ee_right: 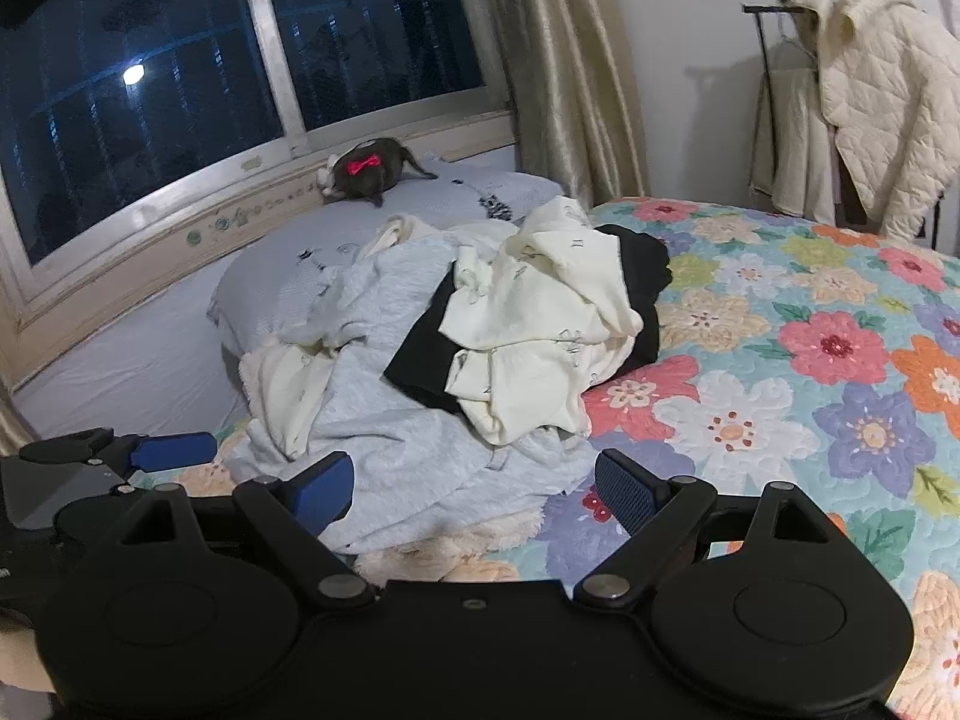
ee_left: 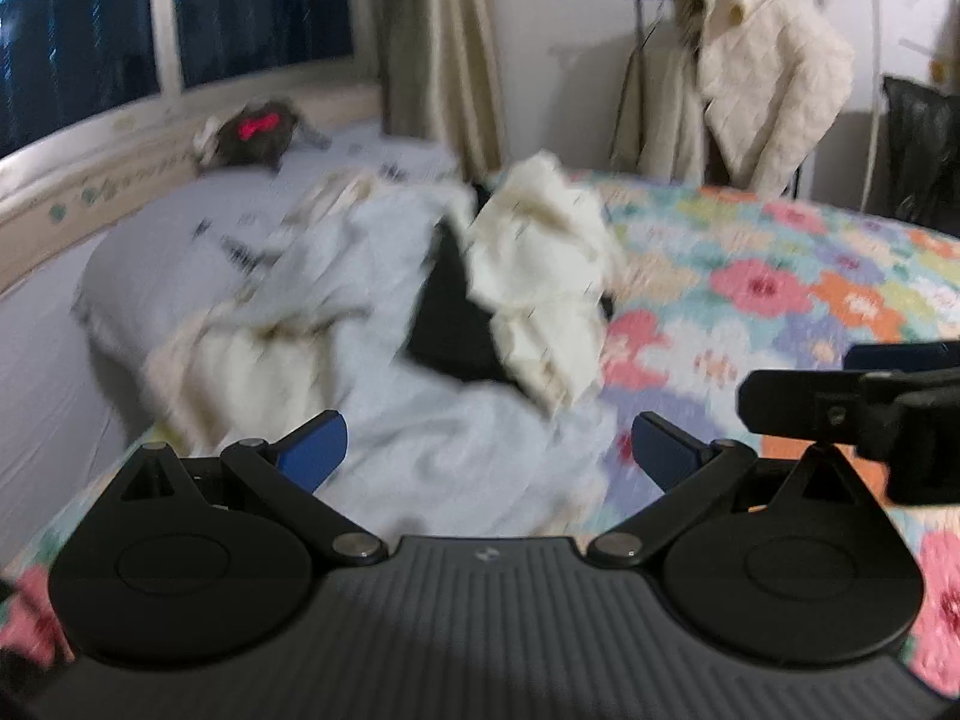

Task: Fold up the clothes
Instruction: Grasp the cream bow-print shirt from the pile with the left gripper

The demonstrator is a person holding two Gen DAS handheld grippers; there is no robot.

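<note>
My left wrist view is smeared with motion blur: the clothes pile (ee_left: 420,300) and floral quilt (ee_left: 780,288) lose their edges. My right view is sharp. Indoor light falls evenly and somewhat dim; the window (ee_right: 150,78) is dark, with one small lamp reflection. Soft shadows fall on the wall (ee_right: 690,60). Fisheye bends the frame edges.

It is dark outside the big window (ee_right: 150,90) at 10 o'clock. A tan curtain (ee_right: 558,60) hangs at 12 o'clock. The bed has a flowery quilt (ee_right: 810,360). A cream coat (ee_right: 888,108) hangs on a rack at 2 o'clock by the white wall (ee_right: 678,12).
</note>
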